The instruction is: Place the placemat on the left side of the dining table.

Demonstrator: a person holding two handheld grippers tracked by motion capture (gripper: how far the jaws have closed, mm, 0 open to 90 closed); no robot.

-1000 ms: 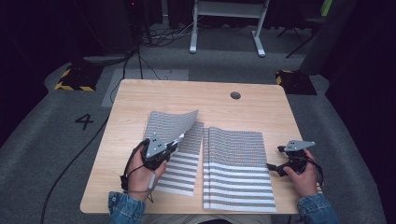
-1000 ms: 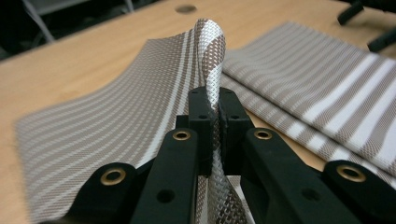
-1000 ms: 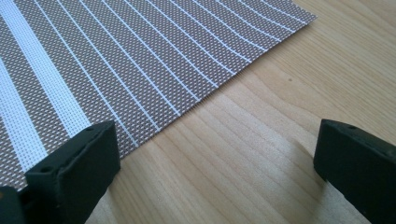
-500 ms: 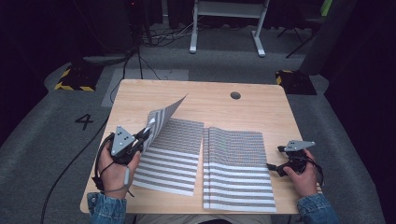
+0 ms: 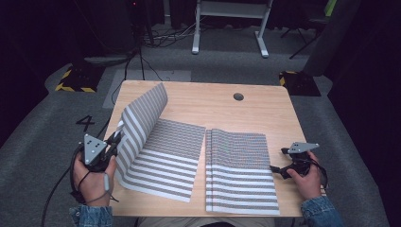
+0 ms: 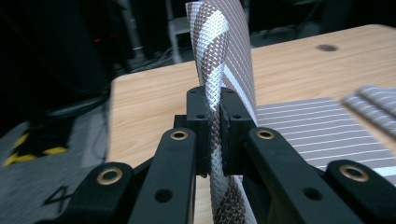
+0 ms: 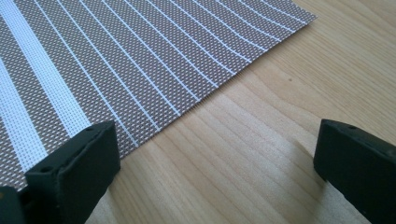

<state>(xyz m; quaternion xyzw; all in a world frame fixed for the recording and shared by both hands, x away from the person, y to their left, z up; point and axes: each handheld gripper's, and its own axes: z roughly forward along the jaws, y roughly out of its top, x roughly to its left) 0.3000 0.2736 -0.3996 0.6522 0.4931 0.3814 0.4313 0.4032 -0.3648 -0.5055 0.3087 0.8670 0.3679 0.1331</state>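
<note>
Two brown-and-white striped woven placemats lie on the wooden table (image 5: 203, 101). The left placemat (image 5: 163, 146) has its left edge raised and curling upward, and my left gripper (image 5: 116, 138) is shut on that edge at the table's left side. In the left gripper view the pads pinch the upright woven edge (image 6: 219, 42) between them at the left gripper (image 6: 214, 109). The right placemat (image 5: 239, 170) lies flat. My right gripper (image 5: 276, 170) rests low beside its right edge, open, with bare wood between its jaws (image 7: 217, 149) and the mat's corner (image 7: 116, 70) just in front.
A round cable hole (image 5: 238, 96) sits near the table's far edge. Beyond the table are grey carpet, a white frame's legs (image 5: 227, 28), cables and yellow-black hazard blocks (image 5: 71, 80). A "4" (image 5: 85, 123) is marked on the floor at the left.
My left gripper has carried the mat's edge out to the left and slightly up, opening the folded left placemat. The right gripper has stayed still.
</note>
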